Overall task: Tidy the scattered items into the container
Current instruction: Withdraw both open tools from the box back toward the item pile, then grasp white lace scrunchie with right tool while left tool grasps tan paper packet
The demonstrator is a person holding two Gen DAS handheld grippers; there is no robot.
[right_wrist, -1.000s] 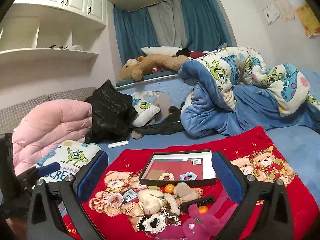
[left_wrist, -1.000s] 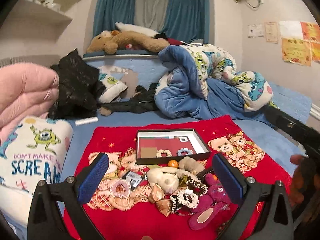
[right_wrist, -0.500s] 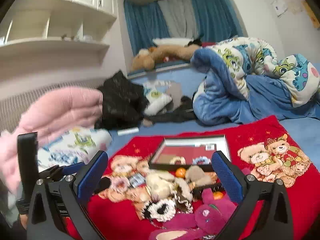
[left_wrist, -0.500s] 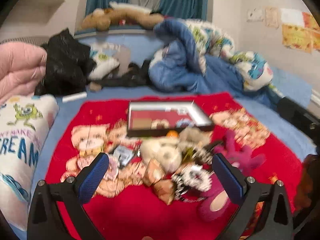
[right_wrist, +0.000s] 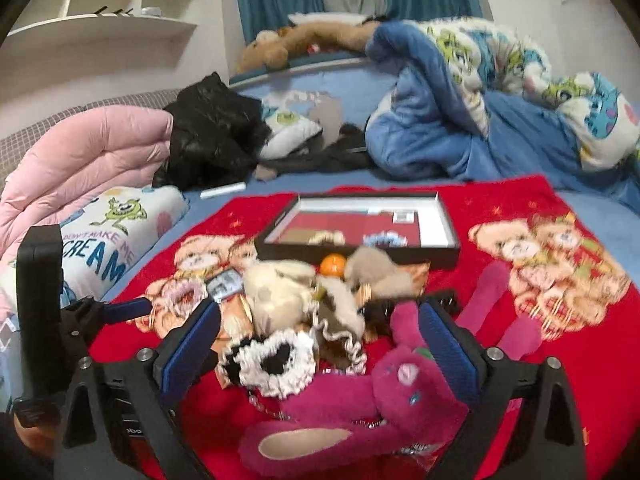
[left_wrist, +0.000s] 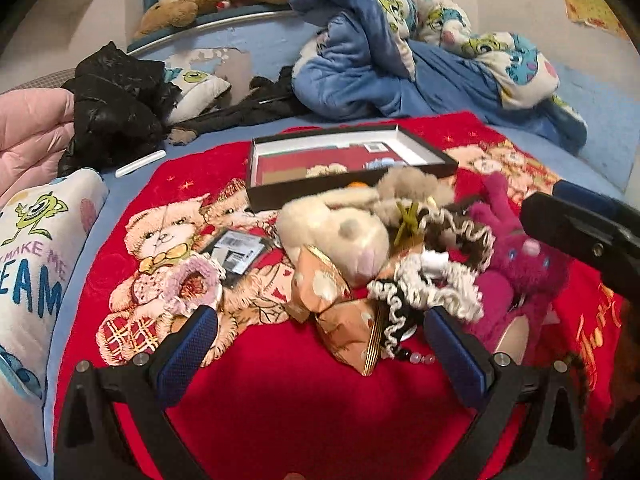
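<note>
scattered items (left_wrist: 384, 256) lie heaped mid-blanket between both grippers' wide, empty fingers: the left gripper (left_wrist: 320, 348) faces a tan bow (left_wrist: 320, 292), the right gripper (right_wrist: 316, 340) a frilly scrunchie (right_wrist: 272, 360) and magenta plush (right_wrist: 360, 404). the container (right_wrist: 360, 224), a shallow black box toward the red blanket's (left_wrist: 280, 400) far edge, holds two scrunchies, so sorting seems barely begun.

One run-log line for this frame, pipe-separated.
phase: approach | left gripper: open, empty | right gripper: open, empty | box: two scrunchies inside | pile: unsorted
</note>
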